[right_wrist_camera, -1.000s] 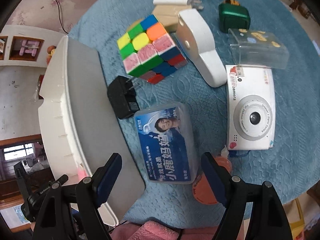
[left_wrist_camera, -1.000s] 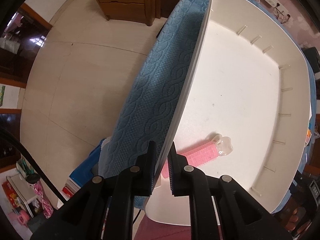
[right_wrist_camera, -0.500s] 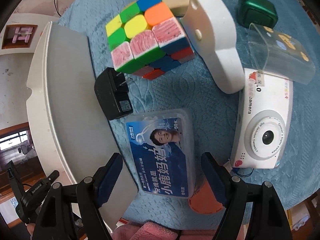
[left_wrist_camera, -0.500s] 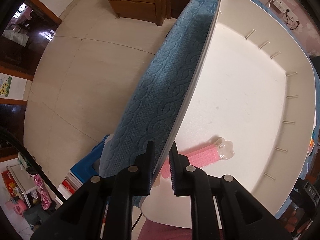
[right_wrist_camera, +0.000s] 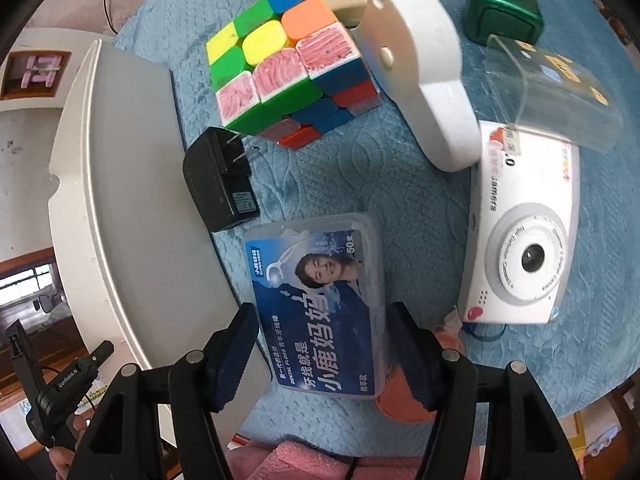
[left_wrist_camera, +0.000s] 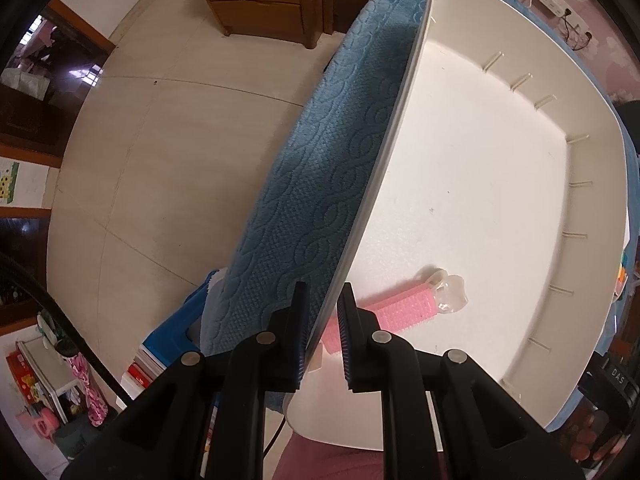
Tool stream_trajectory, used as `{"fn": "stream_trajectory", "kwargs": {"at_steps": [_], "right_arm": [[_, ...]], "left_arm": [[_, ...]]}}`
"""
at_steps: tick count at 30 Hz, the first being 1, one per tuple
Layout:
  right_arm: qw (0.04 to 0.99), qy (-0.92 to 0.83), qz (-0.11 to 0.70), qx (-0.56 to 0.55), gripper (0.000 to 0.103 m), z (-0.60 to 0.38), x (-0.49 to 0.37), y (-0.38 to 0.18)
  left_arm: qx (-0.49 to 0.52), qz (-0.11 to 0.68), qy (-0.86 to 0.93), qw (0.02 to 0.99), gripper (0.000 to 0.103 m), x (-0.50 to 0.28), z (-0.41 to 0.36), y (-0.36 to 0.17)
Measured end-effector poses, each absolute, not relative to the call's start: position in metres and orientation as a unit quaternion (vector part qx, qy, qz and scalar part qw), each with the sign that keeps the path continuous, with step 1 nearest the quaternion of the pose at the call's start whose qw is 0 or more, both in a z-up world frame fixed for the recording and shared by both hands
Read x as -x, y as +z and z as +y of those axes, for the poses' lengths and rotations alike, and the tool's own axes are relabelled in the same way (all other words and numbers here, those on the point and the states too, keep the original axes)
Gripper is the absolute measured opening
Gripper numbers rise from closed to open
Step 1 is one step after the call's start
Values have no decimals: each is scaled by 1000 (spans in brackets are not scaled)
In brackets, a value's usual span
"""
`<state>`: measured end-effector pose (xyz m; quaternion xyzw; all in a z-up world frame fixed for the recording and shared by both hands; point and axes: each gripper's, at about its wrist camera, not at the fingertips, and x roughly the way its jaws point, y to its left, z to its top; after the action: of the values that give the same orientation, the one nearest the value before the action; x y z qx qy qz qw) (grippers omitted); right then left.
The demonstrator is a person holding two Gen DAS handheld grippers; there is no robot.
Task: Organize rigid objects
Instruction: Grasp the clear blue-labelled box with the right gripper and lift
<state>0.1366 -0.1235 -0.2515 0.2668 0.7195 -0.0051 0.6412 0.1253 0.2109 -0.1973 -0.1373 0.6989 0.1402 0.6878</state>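
Observation:
In the left wrist view my left gripper is shut on the near rim of a white foam tray; a pink hair roller lies inside it near the fingers. In the right wrist view my right gripper is open, its fingers on either side of a clear dental floss box with a blue label, which lies flat on the blue cloth. I cannot tell whether the pads touch it. The tray's outer wall stands just left of the box.
On the cloth lie a black plug adapter, a colour cube, a white plastic piece, a white toy camera, a clear case, a green box and an orange object under the right finger. Floor lies beyond the table's left edge.
My right gripper has moved forward over the floss box, which now sits between its fingers, and the jaws have narrowed a little. My left gripper keeps its hold on the tray rim.

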Motion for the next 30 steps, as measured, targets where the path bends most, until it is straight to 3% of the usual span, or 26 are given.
{"fn": "stream_trajectory", "kwargs": {"at_steps": [10,30], "right_arm": [[687,-24,671,-278,67,-127,-113,-224],[807,5,553,-209,67,-75,-90,-111]], "left_arm": [[100,708,99,693,14,-129,204,-200],[31,717,23,696,10,-130,191,-206]]}}
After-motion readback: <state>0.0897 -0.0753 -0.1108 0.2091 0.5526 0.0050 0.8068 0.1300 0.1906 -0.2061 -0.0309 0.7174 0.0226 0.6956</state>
